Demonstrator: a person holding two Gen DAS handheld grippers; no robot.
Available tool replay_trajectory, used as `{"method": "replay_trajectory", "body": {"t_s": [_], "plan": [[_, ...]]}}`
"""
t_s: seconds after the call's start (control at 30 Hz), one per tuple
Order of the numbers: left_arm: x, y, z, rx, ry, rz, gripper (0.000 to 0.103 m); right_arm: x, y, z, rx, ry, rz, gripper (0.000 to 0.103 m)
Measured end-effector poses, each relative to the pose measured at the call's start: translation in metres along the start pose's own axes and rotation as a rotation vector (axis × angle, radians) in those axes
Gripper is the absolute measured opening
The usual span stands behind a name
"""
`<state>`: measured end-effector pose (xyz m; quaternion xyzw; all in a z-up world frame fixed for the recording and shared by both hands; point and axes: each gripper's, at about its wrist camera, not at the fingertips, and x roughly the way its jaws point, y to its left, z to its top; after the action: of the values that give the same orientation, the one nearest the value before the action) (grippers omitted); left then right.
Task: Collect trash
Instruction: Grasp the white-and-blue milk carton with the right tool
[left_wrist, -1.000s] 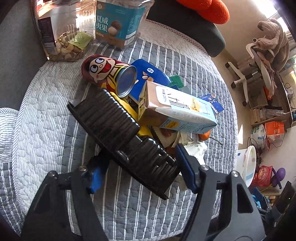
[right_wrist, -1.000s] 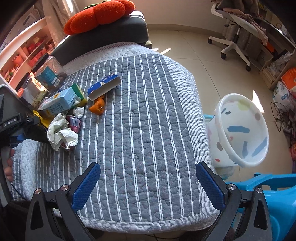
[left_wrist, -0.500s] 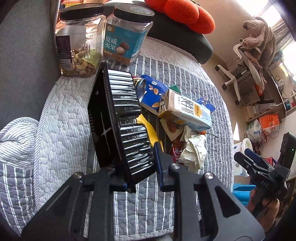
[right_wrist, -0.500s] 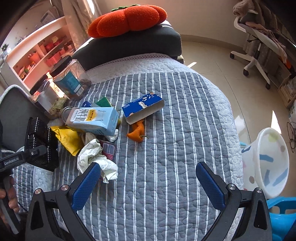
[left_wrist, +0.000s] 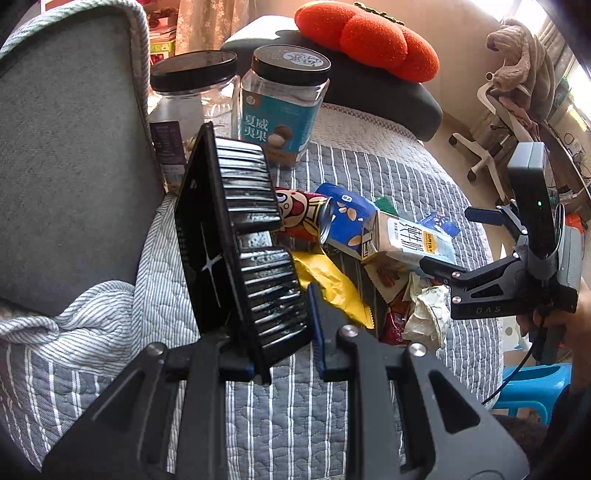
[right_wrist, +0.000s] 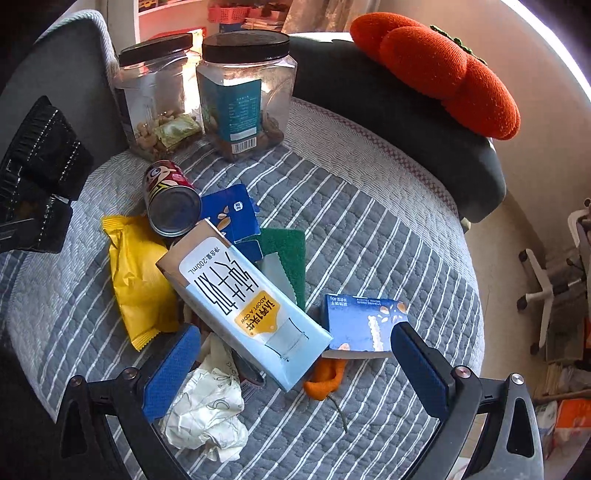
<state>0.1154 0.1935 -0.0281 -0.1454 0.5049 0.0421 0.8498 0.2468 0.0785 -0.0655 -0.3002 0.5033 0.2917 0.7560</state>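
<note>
Your left gripper (left_wrist: 284, 332) is pinched on the black tray (left_wrist: 236, 240), held on edge and clear of the pile. Your right gripper (right_wrist: 295, 354) hangs spread wide with nothing between its pads, and it is the nearer one: the milk carton (right_wrist: 243, 302) lies right between its fingers. The carton's long axis runs diagonally across the gap, away to the left. Beyond it lies the can (right_wrist: 171, 199).

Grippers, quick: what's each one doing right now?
Left gripper: shut on the black ribbed tray.
Right gripper: open, holding nothing, over the milk carton.
</note>
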Motion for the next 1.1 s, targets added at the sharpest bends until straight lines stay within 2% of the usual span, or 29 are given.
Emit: {"method": "replay_trajectory", "body": {"t_s": [0.2,0.27,0.3,0.33,0.4,0.43,0.67,0.8,1.1], "plan": [[0.003,0.003,-0.001,-0.001,0.016,0.007,0.024,0.031,0.012,0.011,-0.037,0.056,0.035,0.103],[0.004,0.002,0.000,0.000,0.018,0.005,0.024,0.037,0.013,0.011,-0.037,0.067,0.039,0.100],[0.004,0.002,0.000,0.001,0.019,0.005,0.024,0.039,0.014,0.010,-0.036,0.070,0.042,0.091],[0.004,0.001,0.000,0.001,0.020,0.004,0.024,0.040,0.014,0.010,-0.035,0.071,0.043,0.075],[0.005,0.000,0.000,0.004,0.020,0.004,0.024,0.038,0.014,0.008,-0.023,0.067,0.040,0.060],[0.006,-0.001,0.000,0.007,0.020,0.005,0.024,0.034,0.013,0.006,-0.013,0.060,0.030,0.059],[0.002,-0.010,-0.002,0.026,0.001,-0.006,0.024,-0.012,0.003,-0.013,0.063,-0.026,0.014,0.056],[-0.002,-0.020,-0.002,0.040,-0.014,-0.031,0.024,-0.040,-0.014,-0.033,0.154,-0.060,-0.002,0.056],[-0.004,-0.076,-0.002,0.122,-0.035,-0.091,0.024,-0.078,-0.062,-0.109,0.407,-0.081,-0.009,0.056]]}}
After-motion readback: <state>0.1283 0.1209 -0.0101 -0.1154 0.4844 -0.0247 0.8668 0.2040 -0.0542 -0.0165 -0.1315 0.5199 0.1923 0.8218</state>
